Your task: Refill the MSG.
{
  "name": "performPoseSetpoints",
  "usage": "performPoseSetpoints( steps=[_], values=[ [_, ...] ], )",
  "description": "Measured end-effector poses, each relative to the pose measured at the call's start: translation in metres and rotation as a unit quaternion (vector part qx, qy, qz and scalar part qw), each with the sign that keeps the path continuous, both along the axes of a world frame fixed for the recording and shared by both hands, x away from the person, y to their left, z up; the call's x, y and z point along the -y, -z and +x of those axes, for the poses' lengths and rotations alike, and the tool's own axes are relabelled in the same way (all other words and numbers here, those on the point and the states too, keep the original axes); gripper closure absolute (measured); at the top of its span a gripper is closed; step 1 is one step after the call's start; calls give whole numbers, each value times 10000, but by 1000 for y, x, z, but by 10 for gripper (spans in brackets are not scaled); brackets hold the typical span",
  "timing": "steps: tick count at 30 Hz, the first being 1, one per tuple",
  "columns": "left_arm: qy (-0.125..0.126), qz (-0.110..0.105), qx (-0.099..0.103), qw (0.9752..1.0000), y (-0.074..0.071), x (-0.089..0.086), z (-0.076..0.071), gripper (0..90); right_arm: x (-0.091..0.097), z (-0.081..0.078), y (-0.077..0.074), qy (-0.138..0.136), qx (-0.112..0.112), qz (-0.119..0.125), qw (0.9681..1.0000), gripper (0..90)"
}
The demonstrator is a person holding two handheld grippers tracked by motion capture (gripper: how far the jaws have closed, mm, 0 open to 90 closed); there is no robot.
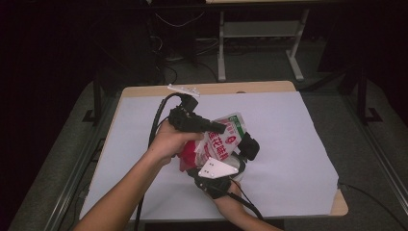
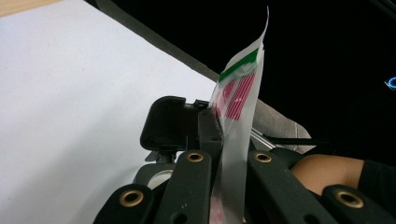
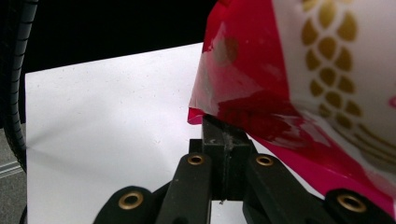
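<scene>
A plastic bag (image 1: 226, 139), white with red print, a green top stripe and a red bottom, hangs above the middle of the table between both grippers. My left gripper (image 1: 219, 127) is shut on the bag's top edge; in the left gripper view the bag (image 2: 240, 88) rises thin between the closed jaws of this gripper (image 2: 229, 135). From the near side, my right gripper (image 1: 195, 166) is shut on the bag's red bottom corner. In the right gripper view that gripper (image 3: 227, 140) pinches the red film of the bag (image 3: 327, 70), which spreads up to the right.
A white sheet (image 1: 288, 144) covers a wooden table (image 1: 216, 89). Black cables trail from both grippers toward the near edge. Grey carpet and metal desk legs (image 1: 221, 48) lie beyond the far side.
</scene>
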State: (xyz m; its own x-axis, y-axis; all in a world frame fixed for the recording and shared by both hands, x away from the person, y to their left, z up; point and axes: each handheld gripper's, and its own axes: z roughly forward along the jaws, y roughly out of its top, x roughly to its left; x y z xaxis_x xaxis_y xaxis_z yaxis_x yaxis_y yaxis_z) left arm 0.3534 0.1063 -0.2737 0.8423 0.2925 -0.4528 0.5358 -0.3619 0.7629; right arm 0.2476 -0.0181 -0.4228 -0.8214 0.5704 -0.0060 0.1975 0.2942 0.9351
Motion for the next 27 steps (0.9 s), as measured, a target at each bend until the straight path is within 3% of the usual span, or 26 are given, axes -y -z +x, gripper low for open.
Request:
performPoseSetpoints(
  steps=[11,21,27],
  values=[
    [34,-93,69,9999,-1,-7,-2,898,4,-3,1,61,-12,-39,10000,900],
    [67,-326,122,9994,-6,-24,-7,898,7,-4,-2,179,-38,12,9998,900],
    [14,-357,182,9992,-5,-31,-9,899,11,-5,-4,218,-72,26,9997,900]
  ],
)
